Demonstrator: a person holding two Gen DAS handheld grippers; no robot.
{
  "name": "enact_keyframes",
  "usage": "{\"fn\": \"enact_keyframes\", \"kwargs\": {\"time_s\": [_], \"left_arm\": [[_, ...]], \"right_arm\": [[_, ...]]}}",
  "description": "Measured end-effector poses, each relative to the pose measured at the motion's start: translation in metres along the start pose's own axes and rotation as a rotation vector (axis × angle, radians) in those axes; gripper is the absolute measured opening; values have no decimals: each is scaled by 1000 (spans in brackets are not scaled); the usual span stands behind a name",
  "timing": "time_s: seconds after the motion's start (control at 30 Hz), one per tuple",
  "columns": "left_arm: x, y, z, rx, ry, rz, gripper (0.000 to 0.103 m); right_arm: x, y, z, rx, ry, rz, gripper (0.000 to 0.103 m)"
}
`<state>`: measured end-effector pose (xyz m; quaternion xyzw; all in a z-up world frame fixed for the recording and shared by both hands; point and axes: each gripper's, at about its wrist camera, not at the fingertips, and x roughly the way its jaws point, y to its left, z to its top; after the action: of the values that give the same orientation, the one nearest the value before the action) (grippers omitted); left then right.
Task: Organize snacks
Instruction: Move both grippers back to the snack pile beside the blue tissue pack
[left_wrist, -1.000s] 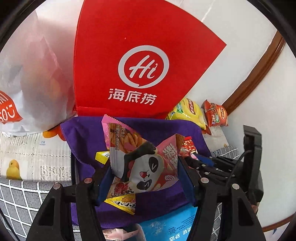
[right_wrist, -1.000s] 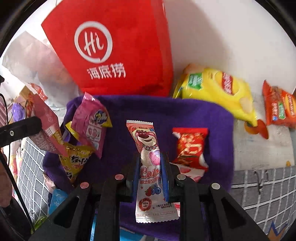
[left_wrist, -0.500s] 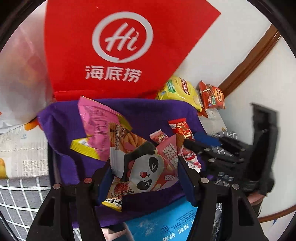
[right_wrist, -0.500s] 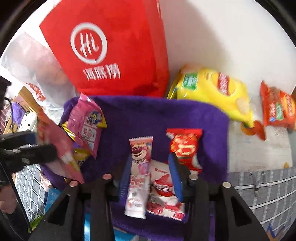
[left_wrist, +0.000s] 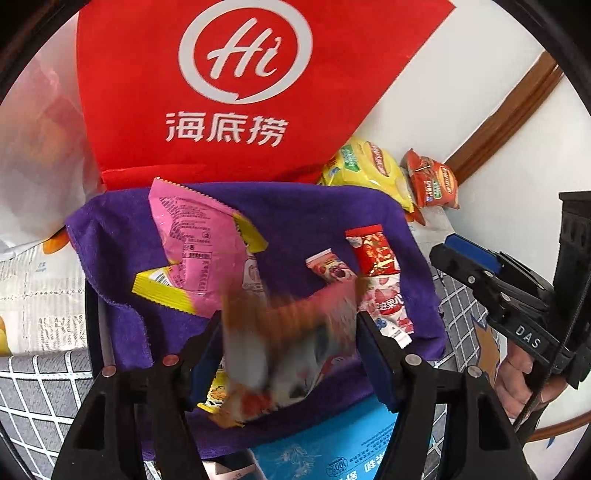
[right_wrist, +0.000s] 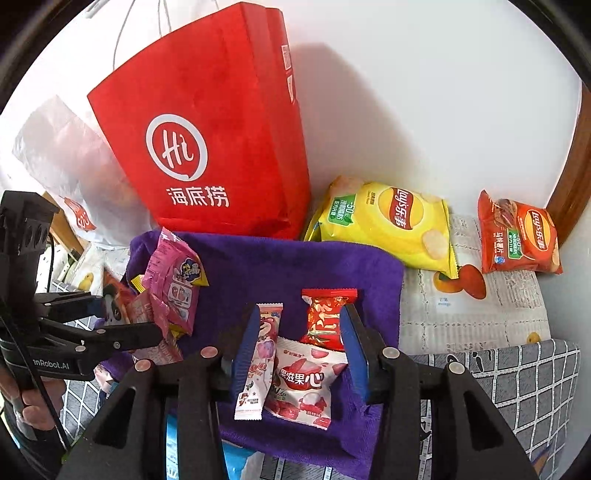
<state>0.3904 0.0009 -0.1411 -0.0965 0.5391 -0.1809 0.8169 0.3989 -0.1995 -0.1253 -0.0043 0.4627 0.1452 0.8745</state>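
Right now the left tool (left_wrist: 288, 332) is hanging over a purple terry towel (right_wrist: 258, 266) that is lying spread on the worktop. Its jaws have just been opening and are standing released. A motion-blurred pink-and-white snack packet with a panda face (left_wrist: 288, 350) is sitting loose between them, with no pad pressing on it. Just beyond it, a pink foil snack packet (left_wrist: 192, 236) is lying across a yellow-edged wrapper (left_wrist: 162, 291) on the towel's left part.

The right tool (right_wrist: 300, 314) is likewise standing released, its jaws having just been opening. It is gripping nothing. Three packets are lying on the towel below and between its blue pads: a long pink-and-white stick packet printed with a bear (right_wrist: 260, 354), a white-and-red strawberry sweet packet (right_wrist: 306, 384) overlapping it, and a red foil sweet wrapper (right_wrist: 327, 317) just behind.

Behind the towel a tall red paper carrier bag with a white "Hi" logo (right_wrist: 221, 147) is standing upright against the wall, touching the towel's far edge; its inside is not showing. To its left a white translucent plastic bag (right_wrist: 62, 155) is slumping, and what it is holding cannot be told. To the right, off the towel, a yellow crisp bag (right_wrist: 388, 221) and a smaller orange-red crisp bag (right_wrist: 517, 236) are lying apart on a white fruit-printed cover (right_wrist: 461, 314)
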Motion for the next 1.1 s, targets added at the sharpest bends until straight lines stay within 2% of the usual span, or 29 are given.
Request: {"fn": "enact_keyframes", "kwargs": {"time_s": [0.17, 0.47, 0.63, 0.77, 0.97, 1.1], "left_arm": [[-10, 2, 1, -3, -22, 9, 81], [-33, -5, 1, 17, -75, 12, 81], [-50, -16, -1, 65, -127, 51, 81], [-62, -28, -4, 104, -169, 69, 81], [-86, -46, -11, 161, -213, 88, 81], [-117, -48, -16, 152, -277, 93, 81]], "right_arm": [[-1, 6, -1, -18, 9, -5, 45], [-23, 21, 0, -33, -46, -23, 45], [-43, 30, -5, -14, -88, -38, 45], [-58, 37, -19, -14, -81, -69, 45], [-91, 50, -57, -20, -80, -100, 45], [-111, 58, -88, -9, -73, -94, 47]]}}
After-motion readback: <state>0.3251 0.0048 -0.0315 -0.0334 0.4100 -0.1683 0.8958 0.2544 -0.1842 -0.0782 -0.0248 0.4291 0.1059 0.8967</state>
